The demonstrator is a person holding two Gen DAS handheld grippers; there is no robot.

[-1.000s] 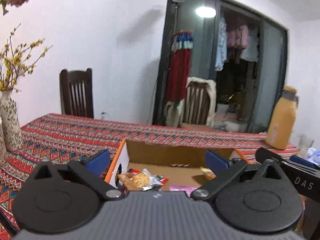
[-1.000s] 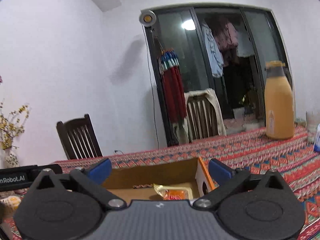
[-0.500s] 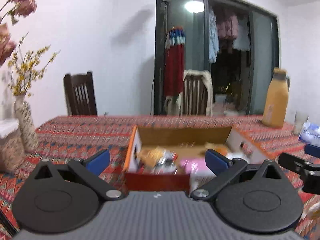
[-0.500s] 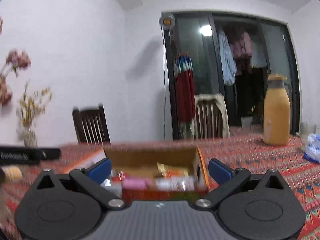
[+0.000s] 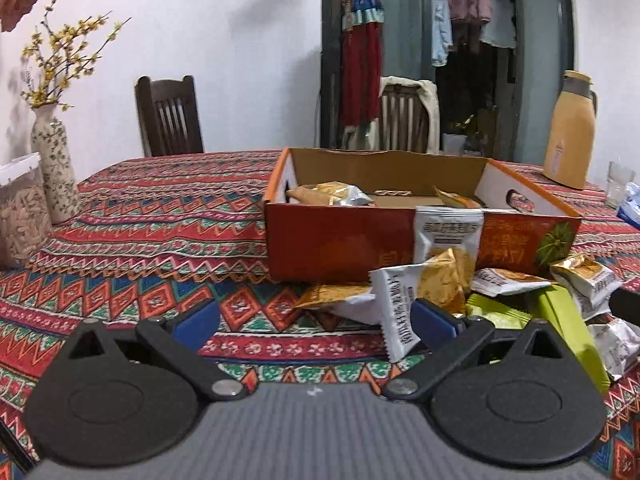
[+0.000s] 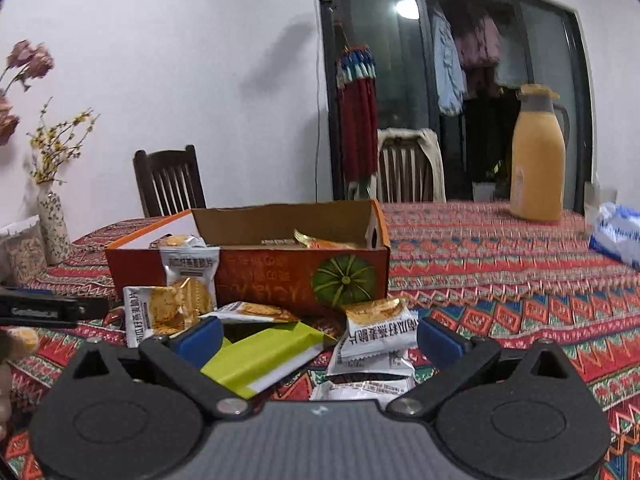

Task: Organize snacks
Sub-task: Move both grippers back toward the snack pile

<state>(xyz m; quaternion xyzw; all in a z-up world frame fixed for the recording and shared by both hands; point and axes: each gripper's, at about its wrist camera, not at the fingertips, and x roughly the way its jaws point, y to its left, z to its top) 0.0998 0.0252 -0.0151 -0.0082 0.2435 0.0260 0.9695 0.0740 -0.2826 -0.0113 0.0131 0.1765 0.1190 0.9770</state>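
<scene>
The box (image 5: pixel 344 236) wall hides most snacks inside it. Your left tongs (image 5: pixel 316 322) and right tongs (image 6: pixel 320 338) gape wide, holding nothing, over the snack packets (image 6: pixel 376 336) heaped on the table (image 6: pixel 500 264) before the box.

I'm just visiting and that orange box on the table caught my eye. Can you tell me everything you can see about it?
The cardboard box is a shallow open tray, orange outside with pale lettering and a green pumpkin picture, plain brown inside, with a handle hole in each white end wall. It sits flat on the patterned tablecloth. A few snack packets lie inside; a white packet leans upright against its front wall, above a loose pile.
</scene>
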